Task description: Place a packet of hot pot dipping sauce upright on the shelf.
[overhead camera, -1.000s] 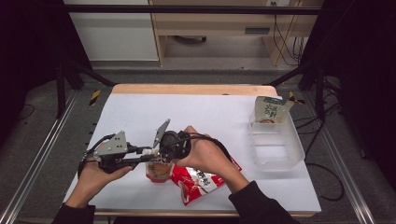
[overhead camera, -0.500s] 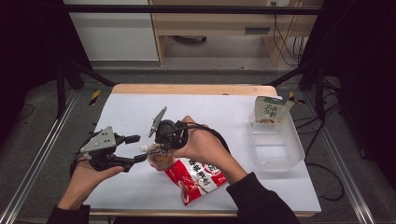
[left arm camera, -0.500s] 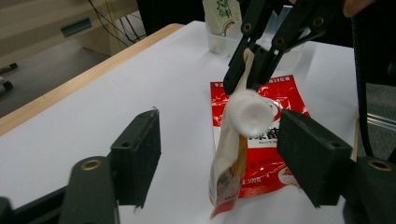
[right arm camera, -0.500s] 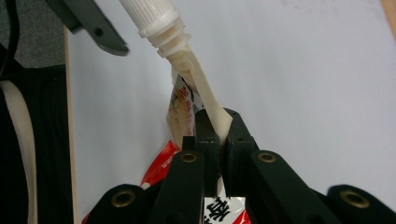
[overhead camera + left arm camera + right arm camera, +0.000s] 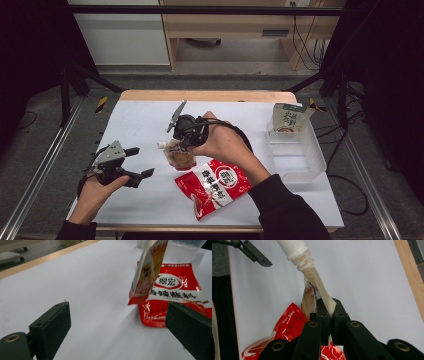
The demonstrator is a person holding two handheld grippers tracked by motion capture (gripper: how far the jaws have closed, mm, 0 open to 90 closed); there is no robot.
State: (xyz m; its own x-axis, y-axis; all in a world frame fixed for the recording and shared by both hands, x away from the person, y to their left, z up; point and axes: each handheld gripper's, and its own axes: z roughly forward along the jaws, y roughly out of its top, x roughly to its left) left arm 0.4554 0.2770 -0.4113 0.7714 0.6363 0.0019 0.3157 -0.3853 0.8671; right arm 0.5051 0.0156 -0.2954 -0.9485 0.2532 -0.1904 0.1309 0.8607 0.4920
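Note:
My right gripper [image 5: 179, 141] is shut on the top seam of a small spouted pouch [image 5: 180, 156], just beside its white screw cap [image 5: 292, 250]. The pouch [image 5: 147, 270] hangs upright above the white table, over the near edge of a flat red sachet [image 5: 214, 186]. In the right gripper view the jaws [image 5: 328, 307] pinch the cream seam, with the red sachet [image 5: 287, 325] below. My left gripper [image 5: 140, 161] sits low at the left, apart from the pouch. Its jaws [image 5: 117, 322] have just been opening and stand wide with nothing between them.
A clear plastic tub [image 5: 300, 160] stands at the table's right side, with a green-and-white pouch [image 5: 289, 119] upright at its far end. The table's wooden far edge [image 5: 205, 95] runs across the back. Metal rails flank both sides.
The left gripper has drawn away to the left from the spouted pouch, dropped lower, and spread its jaws. The right gripper has lifted the pouch up and farther from the person.

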